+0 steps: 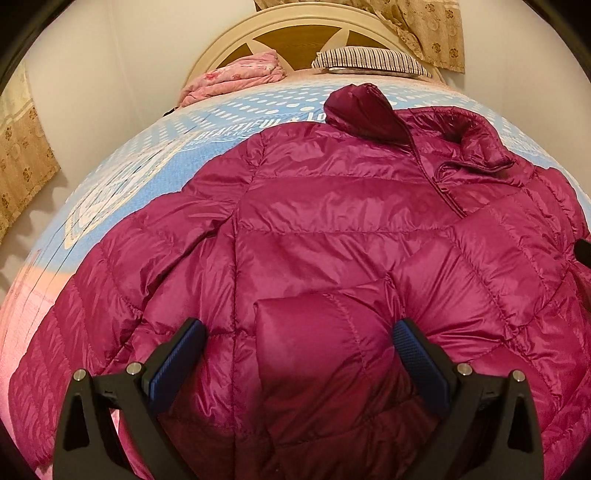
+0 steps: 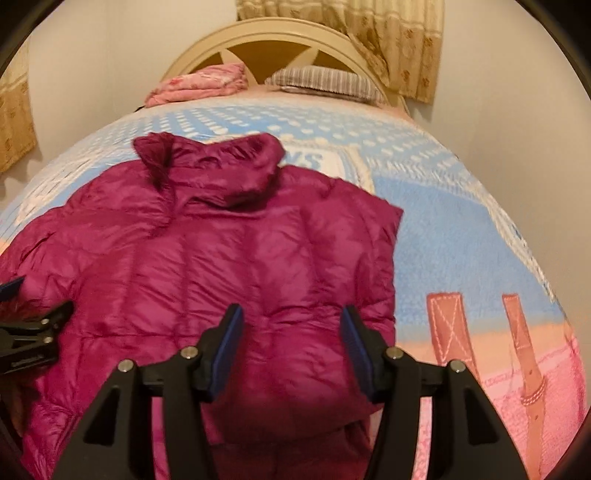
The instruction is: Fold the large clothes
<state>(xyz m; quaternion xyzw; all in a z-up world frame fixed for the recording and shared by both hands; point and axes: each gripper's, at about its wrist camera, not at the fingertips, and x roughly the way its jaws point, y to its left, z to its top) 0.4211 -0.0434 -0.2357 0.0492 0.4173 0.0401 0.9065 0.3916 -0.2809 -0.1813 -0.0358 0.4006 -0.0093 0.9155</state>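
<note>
A magenta puffer jacket (image 1: 332, 229) lies spread on the bed, collar and hood toward the headboard. One sleeve (image 1: 461, 266) is folded across the body, its cuff (image 1: 303, 332) between my left fingers. My left gripper (image 1: 299, 332) is open, just above the jacket's lower part. In the right wrist view the jacket (image 2: 207, 258) has its right side folded in to a straight edge. My right gripper (image 2: 291, 317) is open over the jacket's lower right part. The left gripper (image 2: 33, 328) shows at that view's left edge.
The bed has a blue, white and pink patterned blanket (image 2: 461, 240). A folded pink quilt (image 1: 236, 77) and a striped pillow (image 1: 369, 61) lie by the cream headboard (image 1: 295, 26). Curtains (image 2: 399, 40) hang behind. Walls flank the bed on both sides.
</note>
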